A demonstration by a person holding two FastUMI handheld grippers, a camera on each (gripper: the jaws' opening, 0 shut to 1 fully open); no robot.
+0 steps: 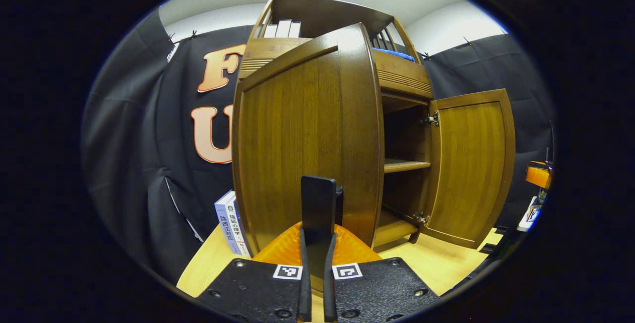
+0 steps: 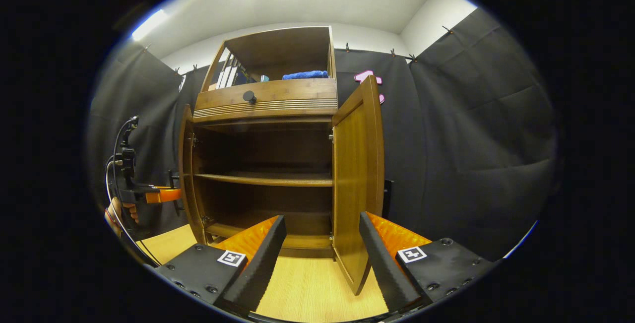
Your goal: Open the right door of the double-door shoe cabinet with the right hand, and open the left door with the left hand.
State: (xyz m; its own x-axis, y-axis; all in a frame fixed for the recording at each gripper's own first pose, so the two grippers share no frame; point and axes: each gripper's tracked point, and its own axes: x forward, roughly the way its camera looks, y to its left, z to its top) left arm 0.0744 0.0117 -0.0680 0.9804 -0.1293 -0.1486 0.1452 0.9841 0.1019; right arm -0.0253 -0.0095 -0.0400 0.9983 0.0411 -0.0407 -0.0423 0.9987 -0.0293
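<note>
The brown wooden shoe cabinet [image 2: 265, 104] stands on a light table with both doors swung open. In the left gripper view, the left door [image 1: 297, 134] fills the middle and the right door [image 1: 471, 164] hangs open at the right. My left gripper [image 1: 316, 233] is shut on the left door's black handle [image 1: 318, 196]. Seen from the right gripper view, that door [image 2: 187, 174] is edge-on, with a hand [image 2: 119, 214] holding the left gripper beside it. My right gripper [image 2: 321, 219] is open, just in front of the right door [image 2: 354, 179], touching nothing.
Inside are a middle shelf [image 2: 263, 179] and a bottom board. A drawer with a dark knob [image 2: 249, 96] sits above the doors. A blue cloth [image 2: 305, 75] and books [image 1: 283, 29] rest on top. More books [image 1: 230, 224] stand left of the cabinet on the table [image 2: 307, 283].
</note>
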